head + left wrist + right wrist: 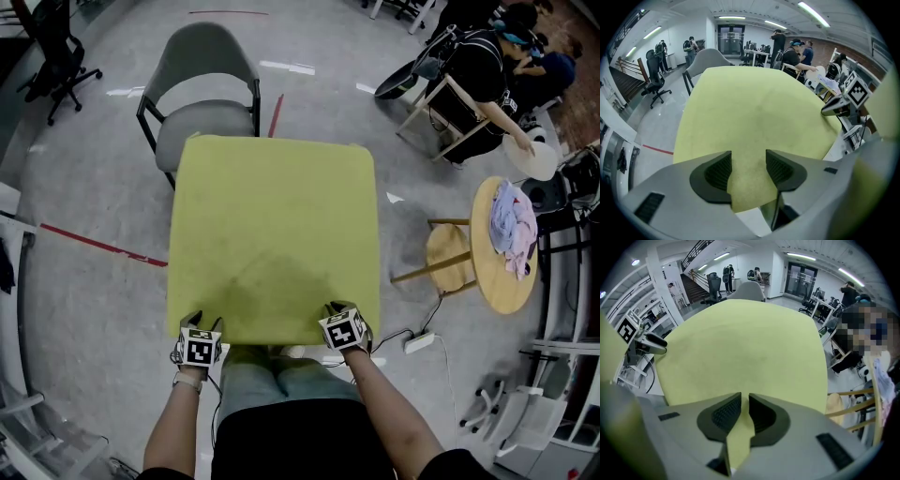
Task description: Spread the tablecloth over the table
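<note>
A yellow-green tablecloth [272,234] lies flat over the square table, covering its top. My left gripper [199,349] is at the near-left corner. In the left gripper view its jaws [748,166] stand open, and the cloth's corner [750,187] lies between the pads without being pressed. My right gripper [344,330] is at the near-right corner. In the right gripper view it [745,411] is shut on a narrow fold of the tablecloth [740,437]. Each gripper view shows the other gripper across the near edge: the right one [843,101] and the left one [642,341].
A grey chair [202,94] stands at the table's far side. To the right are a wooden stool [448,258] and a round wooden table [497,295] with clothes on it. People [478,75] work at the far right. A power strip [419,342] lies on the floor.
</note>
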{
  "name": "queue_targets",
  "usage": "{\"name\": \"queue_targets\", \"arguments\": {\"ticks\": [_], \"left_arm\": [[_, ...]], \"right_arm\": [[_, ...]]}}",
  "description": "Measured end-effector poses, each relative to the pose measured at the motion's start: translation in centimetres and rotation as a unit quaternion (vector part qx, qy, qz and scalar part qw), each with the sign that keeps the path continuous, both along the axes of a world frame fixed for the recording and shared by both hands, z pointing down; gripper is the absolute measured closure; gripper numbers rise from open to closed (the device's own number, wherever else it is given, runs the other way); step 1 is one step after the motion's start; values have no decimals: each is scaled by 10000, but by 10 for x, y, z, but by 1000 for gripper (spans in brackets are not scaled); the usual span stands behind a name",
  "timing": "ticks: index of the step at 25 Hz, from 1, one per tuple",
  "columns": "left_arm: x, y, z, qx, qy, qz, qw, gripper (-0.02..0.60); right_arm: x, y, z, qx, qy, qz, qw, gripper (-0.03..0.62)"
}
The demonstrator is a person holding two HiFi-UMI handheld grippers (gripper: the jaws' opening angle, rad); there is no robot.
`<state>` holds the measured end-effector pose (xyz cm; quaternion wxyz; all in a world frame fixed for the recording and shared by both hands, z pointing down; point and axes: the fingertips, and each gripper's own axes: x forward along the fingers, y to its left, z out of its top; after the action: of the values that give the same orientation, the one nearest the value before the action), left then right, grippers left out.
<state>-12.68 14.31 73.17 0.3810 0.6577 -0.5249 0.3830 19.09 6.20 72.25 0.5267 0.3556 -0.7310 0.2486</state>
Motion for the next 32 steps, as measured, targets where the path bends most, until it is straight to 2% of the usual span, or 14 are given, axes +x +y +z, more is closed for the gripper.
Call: {"name": "queue_targets", "arguments": {"ticks": [3, 6, 8, 10, 14, 19, 25, 32], "left_arm": [[2, -10, -11, 42, 16, 6, 10000, 348], [9, -23, -28, 135, 56, 48, 9999, 384], [13, -31, -41, 176, 59, 29, 9998, 434], [17, -41, -56, 291, 3, -16, 9996, 520], [28, -70, -101, 833, 77, -161, 9964, 557], [58, -94, -167, 1575, 563, -133, 9858, 569], [91, -101, -232, 2135, 878, 124, 9729, 569], [105, -117, -287, 2637, 1303, 322, 9552, 569]], "right_arm": [[-5, -11, -10, 112, -101, 41, 9999, 534], [-11, -24, -25, 189, -282, 131, 9993, 534], [-17, -31, -36, 247, -439, 229, 9985, 542], [-22, -38, -49, 334, -613, 330, 9970, 556], [-29, -50, -78, 486, -932, 499, 9932, 582], [-30, -60, -119, 801, -1195, 435, 9886, 583], [-29, -65, -175, 1226, -1594, 471, 9784, 583], [-38, -78, -246, 1903, -2190, 693, 9545, 583]]}}
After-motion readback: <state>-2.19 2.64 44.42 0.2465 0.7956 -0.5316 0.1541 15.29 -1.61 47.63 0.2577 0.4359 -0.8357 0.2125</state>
